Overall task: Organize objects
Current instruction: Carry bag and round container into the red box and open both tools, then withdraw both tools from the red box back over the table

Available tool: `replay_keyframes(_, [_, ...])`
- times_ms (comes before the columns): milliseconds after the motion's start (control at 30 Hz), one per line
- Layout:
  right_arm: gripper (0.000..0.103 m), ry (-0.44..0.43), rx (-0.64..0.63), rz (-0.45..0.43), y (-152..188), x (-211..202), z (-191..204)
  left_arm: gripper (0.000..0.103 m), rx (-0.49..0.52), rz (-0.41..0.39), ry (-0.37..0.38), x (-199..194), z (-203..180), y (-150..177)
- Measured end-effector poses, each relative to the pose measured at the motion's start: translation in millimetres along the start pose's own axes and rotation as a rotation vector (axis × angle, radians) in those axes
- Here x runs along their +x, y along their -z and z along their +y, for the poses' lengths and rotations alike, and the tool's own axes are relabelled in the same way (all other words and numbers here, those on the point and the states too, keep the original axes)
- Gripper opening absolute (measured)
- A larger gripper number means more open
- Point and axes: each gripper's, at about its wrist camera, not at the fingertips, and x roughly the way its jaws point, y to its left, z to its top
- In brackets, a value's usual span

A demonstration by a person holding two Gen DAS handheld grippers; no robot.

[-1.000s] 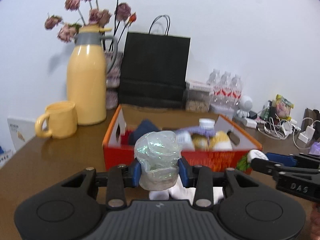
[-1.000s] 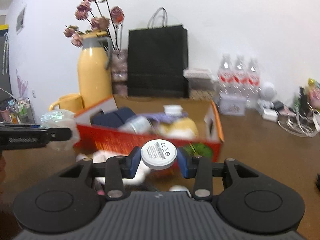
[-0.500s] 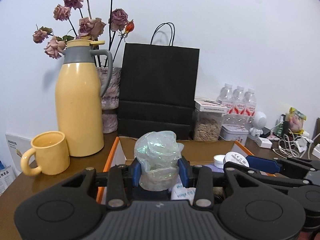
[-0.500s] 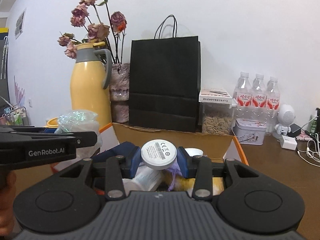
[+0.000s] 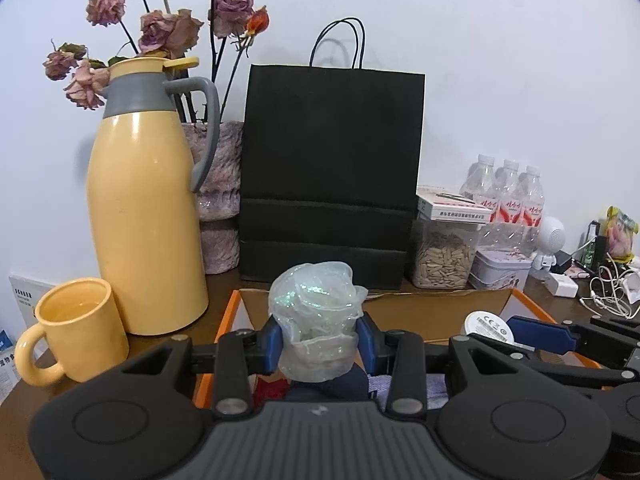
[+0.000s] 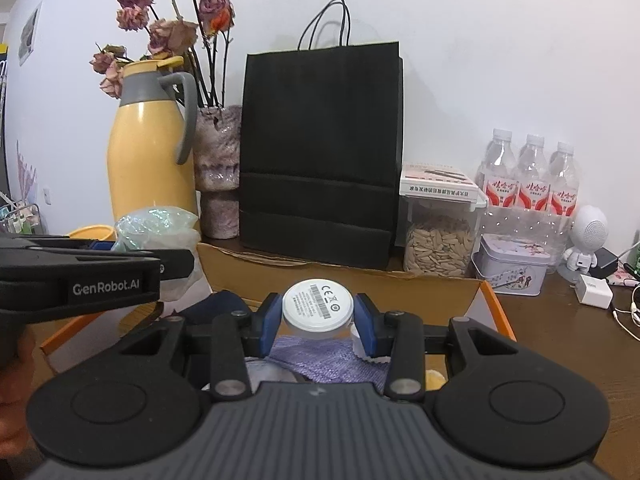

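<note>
Both grippers advanced over orange box (image 5: 230, 312); left gripper (image 5: 319, 340) clamped crumpled plastic wad (image 5: 316, 320), right gripper (image 6: 318, 318) clamped white disc (image 6: 318, 308).

My left gripper (image 5: 320, 344) is matte black plastic with a ribbed grey housing at the base, flanked by two round black discs. Its linkage arms carry silver screw heads, and blue pads line the inner faces of the jaws. My right gripper (image 6: 318, 316) is built the same: black arms, silver screws, blue pads, a small pale logo on the grey housing. Seen side-on from the right wrist, the left one bears white "GenRobot.AI" lettering. A bit of skin shows at that view's lower left edge.
</note>
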Motion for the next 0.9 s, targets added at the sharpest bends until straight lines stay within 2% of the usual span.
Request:
replay_keyframes(133, [0.041,-0.001,-0.008,0.015,0.5,3.9,-1.1,0.043,0.026,-0.007,-0.018,2.8,-2.4,0.3])
replay_keyframes(167, [0.042,0.003,-0.008,0.019,1.0,4.1,-1.2,0.05,0.032,-0.008,-0.024,3.0,-2.8,0.7])
replay_keyframes(200, [0.049,0.011,-0.006,0.02,1.2,3.8,-1.6,0.064,0.035,-0.007,-0.031,3.4,-2.8,0.3])
replay_keyframes(233, [0.063,0.022,-0.006,0.025,1.4,3.9,-2.1,0.073,0.036,-0.008,-0.037,3.2,-2.2,0.0])
replay_keyframes(267, [0.072,0.035,-0.004,0.028,1.6,3.4,-2.7,0.091,0.034,-0.014,-0.041,2.5,-1.4,-0.3])
replay_keyframes(300, [0.088,0.047,-0.002,0.024,1.6,2.3,-3.2,0.103,0.033,-0.023,-0.045,1.6,-0.7,-0.8])
replay_keyframes(333, [0.097,0.056,-0.003,0.015,1.7,0.9,-3.8,0.103,0.03,-0.033,-0.047,0.4,-0.1,-1.2])
replay_keyframes(400, [0.103,0.064,-0.002,-0.003,1.0,-2.1,-5.0,0.103,0.025,-0.046,-0.05,-2.2,1.0,-2.0])
replay_keyframes(900, [0.103,0.054,0.021,0.001,-1.5,-9.5,-7.8,0.103,0.007,-0.025,-0.03,-7.3,0.7,-1.5])
